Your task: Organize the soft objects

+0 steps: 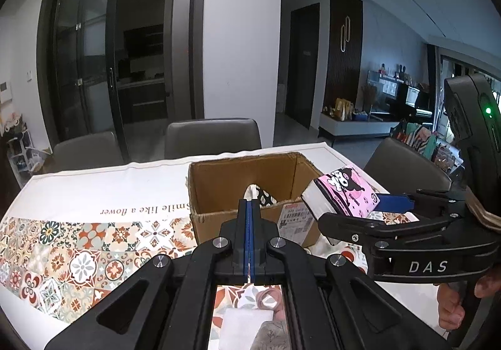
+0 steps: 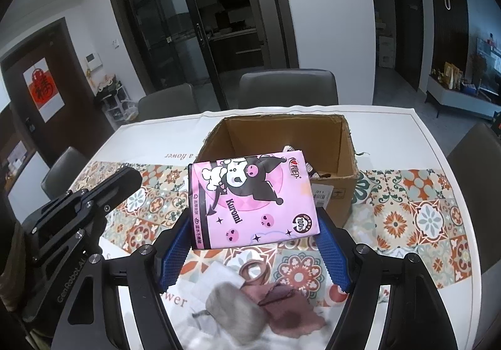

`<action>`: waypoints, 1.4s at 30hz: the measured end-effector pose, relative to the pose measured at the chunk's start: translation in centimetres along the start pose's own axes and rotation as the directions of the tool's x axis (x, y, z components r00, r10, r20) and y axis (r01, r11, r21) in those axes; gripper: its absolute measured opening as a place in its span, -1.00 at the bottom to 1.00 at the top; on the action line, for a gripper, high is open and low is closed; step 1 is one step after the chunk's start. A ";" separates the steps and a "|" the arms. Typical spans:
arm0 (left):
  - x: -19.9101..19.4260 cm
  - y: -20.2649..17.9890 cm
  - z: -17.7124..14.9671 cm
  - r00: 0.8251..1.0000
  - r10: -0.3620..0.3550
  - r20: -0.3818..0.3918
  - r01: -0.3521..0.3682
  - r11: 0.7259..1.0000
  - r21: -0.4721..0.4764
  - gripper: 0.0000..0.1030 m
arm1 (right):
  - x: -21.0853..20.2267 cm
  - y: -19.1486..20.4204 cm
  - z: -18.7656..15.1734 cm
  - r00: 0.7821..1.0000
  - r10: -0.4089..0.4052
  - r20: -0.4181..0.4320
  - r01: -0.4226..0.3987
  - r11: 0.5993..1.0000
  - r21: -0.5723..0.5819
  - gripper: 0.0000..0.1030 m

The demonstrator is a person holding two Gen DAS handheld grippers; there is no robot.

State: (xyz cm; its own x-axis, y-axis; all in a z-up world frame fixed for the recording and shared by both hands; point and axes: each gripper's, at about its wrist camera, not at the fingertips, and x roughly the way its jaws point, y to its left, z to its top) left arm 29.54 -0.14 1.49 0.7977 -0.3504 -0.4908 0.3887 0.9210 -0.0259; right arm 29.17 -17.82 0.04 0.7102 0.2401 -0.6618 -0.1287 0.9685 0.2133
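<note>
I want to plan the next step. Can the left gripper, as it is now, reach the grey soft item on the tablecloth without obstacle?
Probably not directly. The left gripper is shut and points toward the cardboard box, while the grey soft item lies nearer the person, under the right gripper holding the pink tissue pack.

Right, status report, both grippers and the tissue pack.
Left gripper shut, empty. Right gripper shut on tissue pack, lifted short of the box. Path to box clear; soft items on the table below.
</note>
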 end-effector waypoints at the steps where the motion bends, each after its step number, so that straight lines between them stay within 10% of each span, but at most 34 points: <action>1: 0.1 -0.1 -0.2 1.000 -0.009 -0.010 0.009 1.000 0.001 -0.96 | 0.1 0.0 0.0 1.000 0.002 -0.004 -0.002 1.000 0.001 0.46; 25: 2.1 -1.2 -6.6 0.962 -0.090 -0.256 0.095 0.995 0.006 -0.18 | 2.5 -0.9 -5.2 0.988 -0.049 -0.143 0.054 0.998 0.026 0.46; 42: 4.6 -4.6 -10.9 0.890 -0.197 -0.412 0.222 0.975 0.013 0.35 | 3.0 -3.7 -9.9 0.960 -0.105 -0.258 0.130 0.988 0.080 0.46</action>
State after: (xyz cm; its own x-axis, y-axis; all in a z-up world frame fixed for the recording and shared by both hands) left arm 26.42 -4.19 -10.13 0.4429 -0.4229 -0.7905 0.5617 0.8181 -0.1229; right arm 24.89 -20.01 -9.81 0.5170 0.1460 -0.8435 0.0200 0.9830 0.1824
